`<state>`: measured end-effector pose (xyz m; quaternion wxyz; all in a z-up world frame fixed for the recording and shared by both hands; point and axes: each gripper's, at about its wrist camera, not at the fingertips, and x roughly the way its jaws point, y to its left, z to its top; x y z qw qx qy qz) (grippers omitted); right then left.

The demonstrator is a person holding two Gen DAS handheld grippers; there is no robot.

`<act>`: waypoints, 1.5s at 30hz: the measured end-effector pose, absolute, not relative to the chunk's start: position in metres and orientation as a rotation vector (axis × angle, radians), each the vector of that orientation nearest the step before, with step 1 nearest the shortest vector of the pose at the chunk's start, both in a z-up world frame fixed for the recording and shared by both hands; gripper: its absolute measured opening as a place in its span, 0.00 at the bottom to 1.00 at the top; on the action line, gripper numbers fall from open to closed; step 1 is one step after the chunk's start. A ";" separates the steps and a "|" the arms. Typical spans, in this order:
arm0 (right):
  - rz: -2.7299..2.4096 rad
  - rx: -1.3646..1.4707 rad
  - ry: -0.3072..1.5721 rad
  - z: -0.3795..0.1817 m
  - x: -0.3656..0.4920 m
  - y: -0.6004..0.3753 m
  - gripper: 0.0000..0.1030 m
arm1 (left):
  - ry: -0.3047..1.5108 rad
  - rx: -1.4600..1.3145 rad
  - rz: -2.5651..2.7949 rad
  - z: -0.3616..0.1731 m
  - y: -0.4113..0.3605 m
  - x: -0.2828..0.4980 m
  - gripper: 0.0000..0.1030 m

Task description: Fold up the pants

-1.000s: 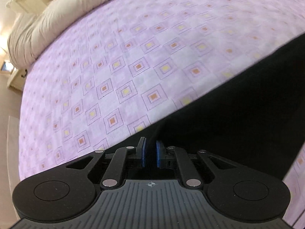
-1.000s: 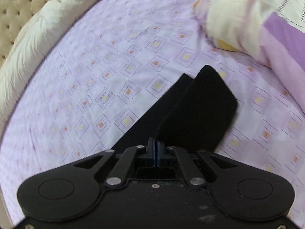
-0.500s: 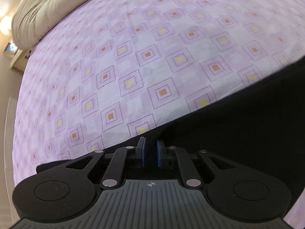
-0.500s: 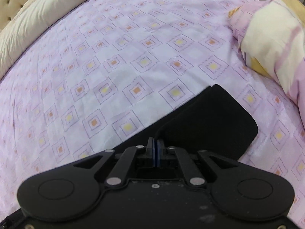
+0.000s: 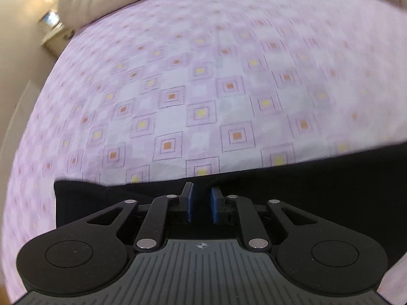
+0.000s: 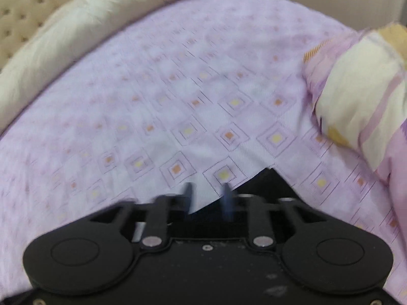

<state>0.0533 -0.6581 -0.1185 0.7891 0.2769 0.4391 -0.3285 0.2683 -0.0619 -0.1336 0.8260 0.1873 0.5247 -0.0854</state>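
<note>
Black pants (image 5: pixel 318 190) flat on bed, directly under both tongs, long axis across left view. Left tongs (image 5: pixel 201 200) slightly apart, just opening, pads clear of cloth. Right tongs (image 6: pixel 207 198) apart, just opened, over pants corner (image 6: pixel 269 185). Lilac checked sheet (image 5: pixel 203 89); cream pillow (image 6: pixel 63 50), folded quilt (image 6: pixel 361 96) beyond.

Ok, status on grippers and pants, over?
Left gripper and right gripper just opening, nothing pinched. Black pants flat on the bedsheet. Quilt off right, clear.
</note>
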 end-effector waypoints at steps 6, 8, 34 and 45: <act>-0.488 0.320 1.040 -0.119 0.040 -0.602 0.44 | 1.053 0.365 -0.114 -0.120 -0.064 0.233 0.15; -0.404 0.252 1.067 -0.124 0.047 -0.580 0.45 | 1.036 0.356 -0.099 -0.117 -0.065 0.219 0.15; 0.403 -0.242 1.172 -0.161 0.169 -0.433 0.45 | 1.245 0.338 -0.067 -0.174 -0.030 0.206 0.15; 0.445 -0.338 1.122 -0.143 0.168 -0.419 0.02 | 1.232 0.310 -0.069 -0.160 -0.035 0.202 0.15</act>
